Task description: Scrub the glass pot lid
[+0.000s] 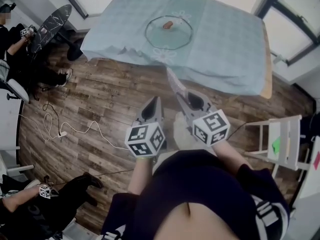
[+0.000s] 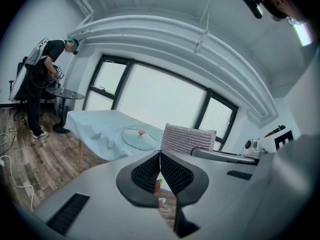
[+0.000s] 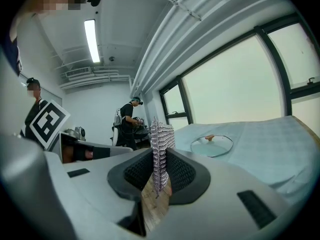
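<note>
1. The left tongs (image 2: 160, 166) are shut tight, pad against pad, with nothing between them.
2. The right tongs (image 3: 159, 170) are clamped narrowly on a silvery woven scrub pad (image 3: 161, 139). The pad stands on edge and sticks out past the tips.
3. The glass pot lid (image 1: 168, 32) lies ahead of both tongs and well apart from them, across a stretch of wooden floor (image 1: 100, 104). It rests flat on the cloth-covered desk (image 1: 225, 49), knob (image 1: 168, 25) up.
4. The lid is likely stiff, fairly heavy for its size, smooth and breakable. A hard knock or a slide off the desk edge would be the main risk.
5. The pale cloth (image 1: 125, 34) under the lid looks loose and wrinkled, so the lid will probably skate or drag the cloth once it is rubbed. It needs pinning first.
6. The knob at the centre looks like the best hold for the empty left tongs: it is raised and narrow enough for the pads. The metal rim is a second choice, but it is thin and probably slippery.
7. The pad looks soft and springy, so the right tongs should press it flat on the glass beside the knob, with moderate force.
</note>
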The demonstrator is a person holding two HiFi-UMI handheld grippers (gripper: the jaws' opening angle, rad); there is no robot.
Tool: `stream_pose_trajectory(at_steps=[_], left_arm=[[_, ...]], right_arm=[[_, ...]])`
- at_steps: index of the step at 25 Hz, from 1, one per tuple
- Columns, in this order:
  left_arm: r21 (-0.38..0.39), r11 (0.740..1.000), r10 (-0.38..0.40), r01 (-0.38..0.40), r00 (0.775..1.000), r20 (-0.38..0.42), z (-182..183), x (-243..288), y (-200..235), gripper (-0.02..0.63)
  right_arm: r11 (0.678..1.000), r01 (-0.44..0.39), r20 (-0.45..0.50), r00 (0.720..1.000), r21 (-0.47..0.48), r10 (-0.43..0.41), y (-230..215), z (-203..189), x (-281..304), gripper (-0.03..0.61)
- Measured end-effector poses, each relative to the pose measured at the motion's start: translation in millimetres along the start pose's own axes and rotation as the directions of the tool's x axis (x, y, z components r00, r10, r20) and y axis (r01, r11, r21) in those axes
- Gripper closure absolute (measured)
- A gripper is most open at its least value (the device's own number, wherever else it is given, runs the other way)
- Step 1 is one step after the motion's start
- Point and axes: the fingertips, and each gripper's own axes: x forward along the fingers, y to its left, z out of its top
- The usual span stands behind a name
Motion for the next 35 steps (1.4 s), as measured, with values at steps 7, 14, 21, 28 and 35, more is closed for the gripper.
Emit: stream_pose_trajectory(at_steps=[7, 14, 21, 28, 35], left_arm=[[-0.019, 1.0, 0.016, -0.016, 1.0, -0.005, 29.8, 50.4, 18.0, 0.61], [-0.02, 1.0, 0.017, -0.017, 1.0, 0.001, 57.6, 101.2, 27.9, 0.609], [-0.02, 0.999, 0.025, -0.025, 1.0, 0.014, 80.0, 150.9, 44.4, 0.609], [-0.017, 0.999, 0.028, -0.028, 0.999, 0.019, 97.3, 191.9, 57.5, 0.609], [-0.023, 0.999, 0.029, -0.029, 1.0, 0.001, 102.4, 216.8, 63.4, 0.609]], right_arm=[[1.0, 0.005, -0.009, 1.0, 0.007, -0.005, -40.6, 25.1, 41.0, 0.505], [1.0, -0.012, -0.013, 1.0, -0.008, 0.012, -76.2, 48.0, 82.8, 0.505], [0.999, -0.029, -0.01, 1.0, -0.013, 0.029, -113.4, 61.2, 123.7, 0.505], [0.999, -0.024, -0.01, 1.0, -0.021, 0.024, -145.3, 73.5, 156.6, 0.505], [1.0, -0.012, -0.021, 1.0, -0.011, 0.012, -166.6, 76.6, 170.4, 0.505]])
